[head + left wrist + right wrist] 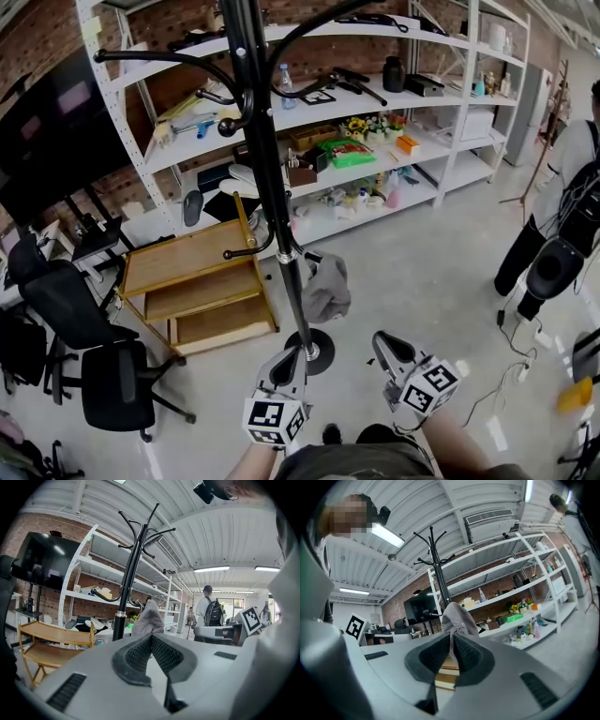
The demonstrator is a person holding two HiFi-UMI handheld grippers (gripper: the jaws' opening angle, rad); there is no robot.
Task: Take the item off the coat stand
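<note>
A white shelving unit (pixel 466 103) packed with oddments runs across the far side, well beyond both grippers. The black coat stand (pixel 272 187) rises between it and them. Its round base (pixel 323 352) lies just ahead of the left gripper (pixel 288 360), and its pole stands in the way of the shelves behind. A wooden rack (pixel 187 258) stands ahead and to the left of that gripper, with office chairs (pixel 117 384) further left. A person (pixel 562 216) stands well off to the right of the right gripper (pixel 382 343).

The grey cap (pixel 325 289) hangs on a low hook of the stand, ahead of both grippers and between their lines, touching neither. Both grippers have their jaws closed together on nothing.

The left gripper view alone shows the person's backpack (pixel 214 613) and, beside the cap (pixel 149 618), the right gripper's marker cube (pixel 251 619). The right gripper view alone shows a ceiling air unit (pixel 490 520). There the cap (pixel 459 618) sits just past the closed tips.
</note>
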